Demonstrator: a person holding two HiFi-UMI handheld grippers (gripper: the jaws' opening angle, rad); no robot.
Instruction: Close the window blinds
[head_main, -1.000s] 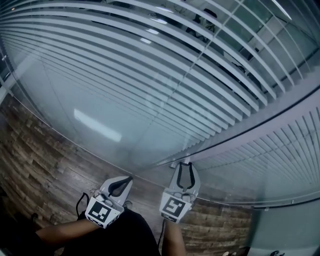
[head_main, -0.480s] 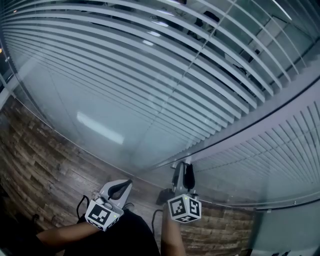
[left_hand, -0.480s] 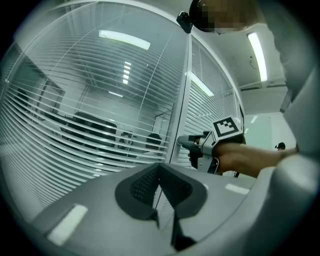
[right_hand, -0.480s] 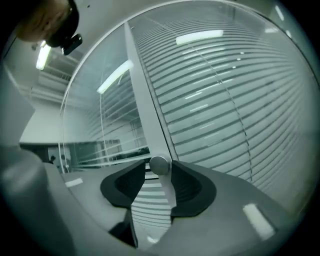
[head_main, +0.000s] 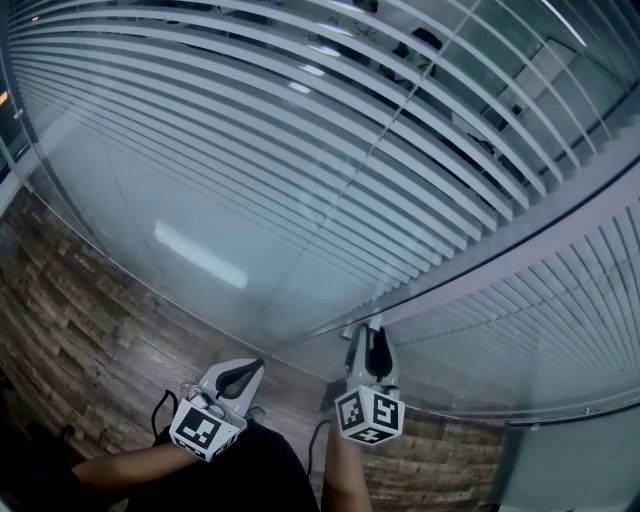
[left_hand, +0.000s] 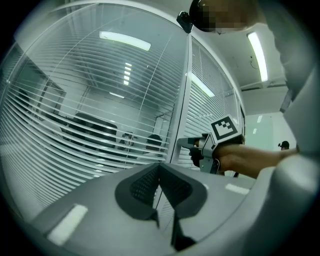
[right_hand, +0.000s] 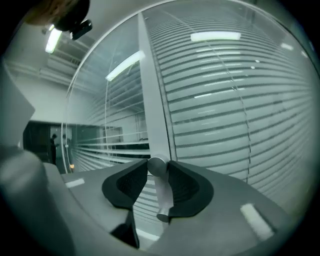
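Observation:
White slatted blinds (head_main: 300, 150) hang behind glass on both sides of a grey frame post (right_hand: 152, 100). A silver tilt knob (right_hand: 156, 166) sticks out from that post. My right gripper (right_hand: 156, 167) is shut on the knob, its dark pads (right_hand: 182, 187) pressing either side; its jaws have just been closing with the knob between them. From the head view, the right gripper (head_main: 368, 338) stands on edge against the frame. My left gripper (head_main: 255, 365) hangs to its left, short of the glass, shut with nothing in it (left_hand: 160, 169). The left gripper view shows the right gripper (left_hand: 192, 145) at the post.
Wood-pattern floor (head_main: 80, 330) runs along the foot of the glass wall. A dark frame line (head_main: 480, 270) divides the two blind panels. Through the slats an office with ceiling lights (left_hand: 125, 40) and dim figures shows.
The right gripper has rolled about its own axis on the knob, from lying flat to standing on edge. The left gripper has stayed where it was.

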